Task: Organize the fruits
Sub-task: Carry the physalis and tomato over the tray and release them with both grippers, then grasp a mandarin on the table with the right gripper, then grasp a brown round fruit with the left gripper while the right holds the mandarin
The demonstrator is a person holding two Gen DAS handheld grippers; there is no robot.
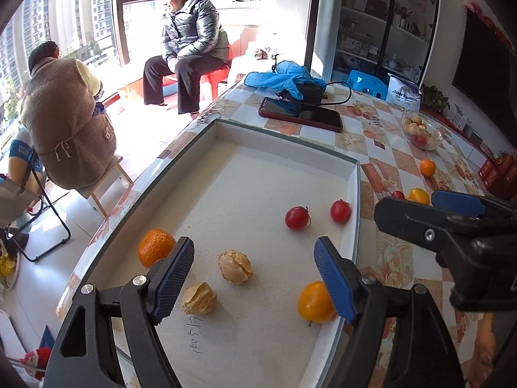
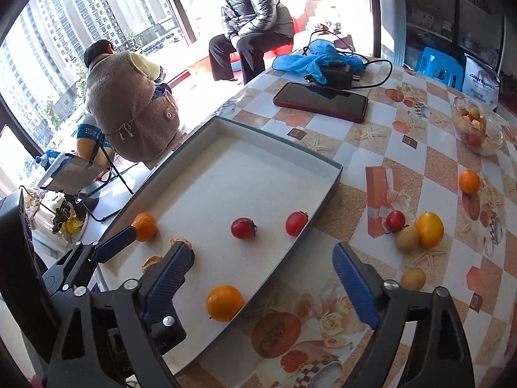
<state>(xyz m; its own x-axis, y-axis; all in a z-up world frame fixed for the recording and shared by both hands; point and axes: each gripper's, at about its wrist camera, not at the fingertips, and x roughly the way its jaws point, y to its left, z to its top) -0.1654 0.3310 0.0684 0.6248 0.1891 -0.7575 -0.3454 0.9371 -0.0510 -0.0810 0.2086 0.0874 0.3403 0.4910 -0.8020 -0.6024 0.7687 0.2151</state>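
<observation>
A shallow white tray (image 1: pixel 284 135) lies on the patterned table and holds several fruits. These are a mandarin (image 1: pixel 156 247), two husked physalis (image 1: pixel 235 266), two red tomatoes (image 1: pixel 297 217) and a yellow-orange tomato (image 1: pixel 315 302). My left gripper (image 1: pixel 253 252) hangs open above the tray, over one physalis, gripping nothing. My right gripper (image 2: pixel 261 253) is open wide over the tray's near right edge, above the yellow-orange tomato (image 2: pixel 224 302), and empty. Outside the tray lie a red tomato (image 2: pixel 395 220), a yellow tomato (image 2: pixel 429 229), two small tan fruits (image 2: pixel 407 238) and a mandarin (image 2: pixel 469 181).
A glass bowl (image 2: pixel 478 129) of fruit stands at the far right. A dark phone (image 2: pixel 320 101), a blue cloth (image 2: pixel 315 56) and a black charger with cable lie at the table's far side. Two people sit by the window beyond the table's left edge.
</observation>
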